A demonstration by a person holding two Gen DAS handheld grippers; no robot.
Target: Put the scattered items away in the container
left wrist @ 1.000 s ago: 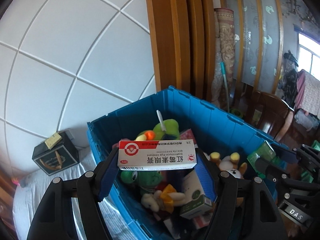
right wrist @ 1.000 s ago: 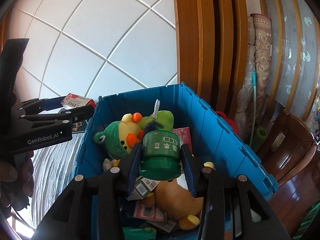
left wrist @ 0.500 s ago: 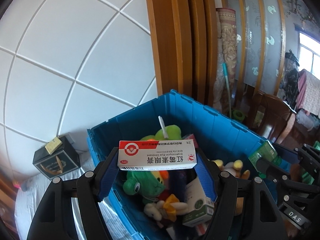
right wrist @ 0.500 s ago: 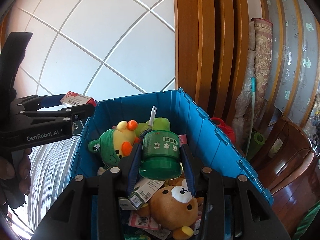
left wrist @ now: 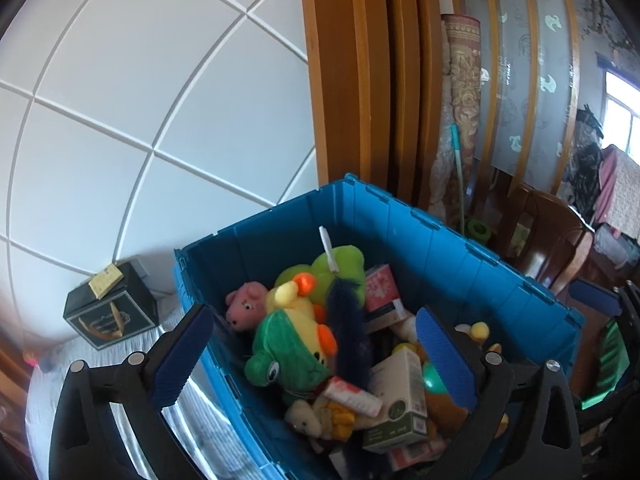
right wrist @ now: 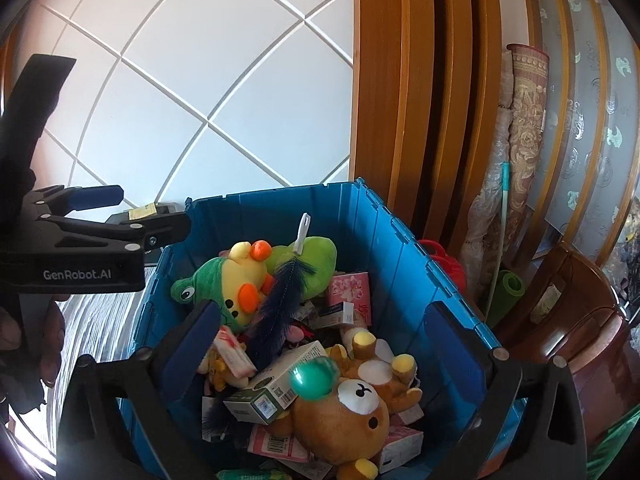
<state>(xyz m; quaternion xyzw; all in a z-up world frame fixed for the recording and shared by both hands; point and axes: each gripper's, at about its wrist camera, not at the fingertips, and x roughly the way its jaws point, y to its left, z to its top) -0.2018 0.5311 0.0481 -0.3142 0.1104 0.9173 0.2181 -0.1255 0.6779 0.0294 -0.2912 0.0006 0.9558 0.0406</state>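
Note:
A blue plastic crate [left wrist: 436, 240] [right wrist: 372, 216] holds plush toys, boxes and a dark feather brush. My left gripper [left wrist: 316, 356] is open and empty above the crate's near left side. The red-and-white ointment box [left wrist: 352, 395] [right wrist: 234, 350] lies in the crate among the toys. My right gripper [right wrist: 324, 348] is open and empty above the crate. The green jar [right wrist: 314, 376], blurred, is over a white-green box [right wrist: 276, 386] beside a brown bear plush [right wrist: 340, 420]. The left gripper also shows in the right wrist view [right wrist: 120, 216].
A green frog-and-duck plush [left wrist: 296, 344] [right wrist: 236, 280] and a pink pig plush [left wrist: 246, 310] lie at the crate's left. A black box [left wrist: 110, 310] stands on the grey surface left of the crate. Wooden door frame [right wrist: 420, 100] and chairs [left wrist: 560, 248] stand behind and right.
Both grippers opened. The ointment box dropped from my left gripper into the crate and the green jar dropped from my right gripper toward the boxes. The view shifted slightly upward.

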